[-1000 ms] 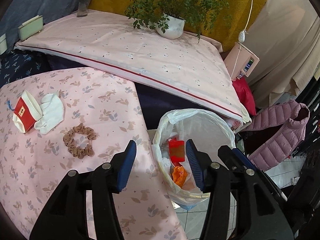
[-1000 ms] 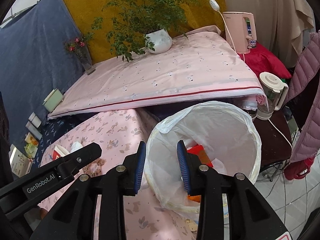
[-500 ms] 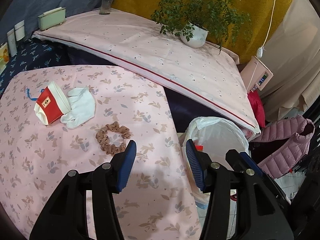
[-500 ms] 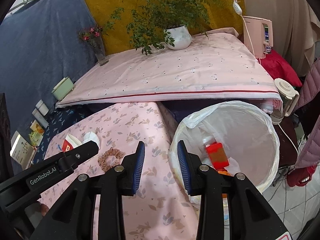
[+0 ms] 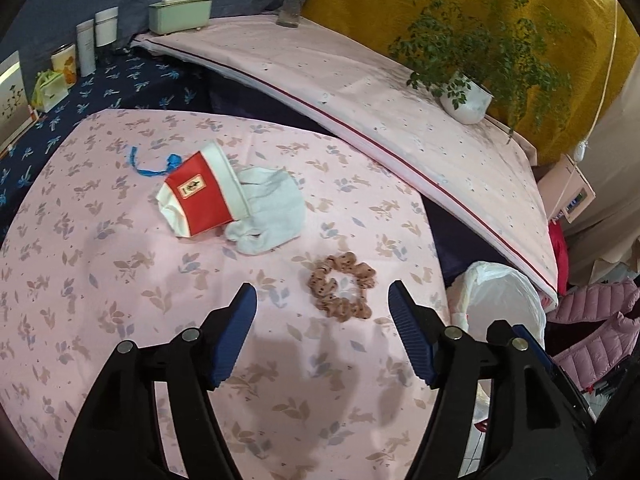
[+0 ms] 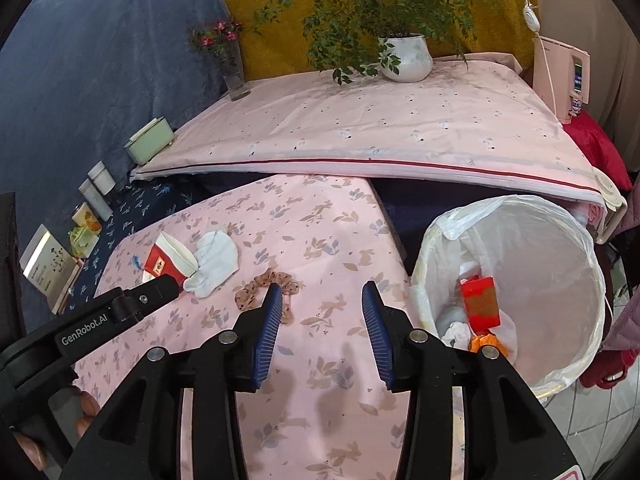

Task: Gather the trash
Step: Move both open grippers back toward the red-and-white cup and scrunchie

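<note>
both grippers have swung off the bin (image 6: 516, 280) and back over the pink cloth (image 5: 120, 280). a second ago the left view looked straight down into the bin; now the bin is only a white bag edge at right of the frame, and the leftover items fill the centre.

left gripper (image 5: 322, 336): jaws have just been opening, now wide, nothing between them, cloth only. right gripper (image 6: 320, 336): jaws also just opening, narrower gap, empty.

still on the cloth in the left view: red-and-white cup (image 5: 198, 196) lying on its side upper left of centre, white sock (image 5: 272, 216) touching its right side, blue scrap (image 5: 152, 164) just behind it, scrunchie (image 5: 342, 286) just ahead of the left jaws, slightly right.

bin in the right view: centre right, lined with a white bag, red carton (image 6: 480, 304) and orange bit at the bottom.

read: drop is done, this is the reach for the next piece. cup looks like the real trash; sock and scrunchie probably aren't. sock touching the cup means a sloppy grab could drag both.
</note>
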`<state>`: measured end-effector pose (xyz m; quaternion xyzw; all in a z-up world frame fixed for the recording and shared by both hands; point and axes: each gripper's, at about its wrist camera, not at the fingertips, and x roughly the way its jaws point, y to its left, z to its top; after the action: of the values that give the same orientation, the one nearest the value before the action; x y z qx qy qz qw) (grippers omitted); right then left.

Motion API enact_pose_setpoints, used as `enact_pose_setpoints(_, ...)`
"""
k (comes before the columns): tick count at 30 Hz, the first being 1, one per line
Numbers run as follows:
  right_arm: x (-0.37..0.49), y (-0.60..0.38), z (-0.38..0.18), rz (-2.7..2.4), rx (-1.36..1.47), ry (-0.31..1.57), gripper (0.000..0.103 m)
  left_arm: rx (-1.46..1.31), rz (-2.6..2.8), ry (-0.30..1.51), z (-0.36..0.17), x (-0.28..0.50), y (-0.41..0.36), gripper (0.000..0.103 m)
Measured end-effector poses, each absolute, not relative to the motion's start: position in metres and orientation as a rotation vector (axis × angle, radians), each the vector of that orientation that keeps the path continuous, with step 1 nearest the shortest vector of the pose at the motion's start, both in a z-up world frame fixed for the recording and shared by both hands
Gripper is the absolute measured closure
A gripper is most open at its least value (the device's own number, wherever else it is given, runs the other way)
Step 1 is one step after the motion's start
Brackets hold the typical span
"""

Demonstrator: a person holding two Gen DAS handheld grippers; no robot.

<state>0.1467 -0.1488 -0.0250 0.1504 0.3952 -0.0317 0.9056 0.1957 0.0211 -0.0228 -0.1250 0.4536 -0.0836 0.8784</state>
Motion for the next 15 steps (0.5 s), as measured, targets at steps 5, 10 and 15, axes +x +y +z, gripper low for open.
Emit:
enact_pose_setpoints(5, 0.161, -0.129, -0.041, -0.035, 0.299, 0.86, 0.062, -0.301, -0.086, 0.951, -0.031, 0.206, 0.056, 0.028)
enact_pose_setpoints(10, 0.182, -0.115, -0.06, -0.013, 0.297, 0.91, 0.062, -0.303, -0.035, 0.954, -0.038, 0.219, 0.078, 0.027)
enact_pose_setpoints(15, 0.208, -0.105, -0.084, -0.011, 0.291, 0.958, 0.062, -0.315, -0.006, 0.973, -0.049, 0.24, 0.091, 0.027)
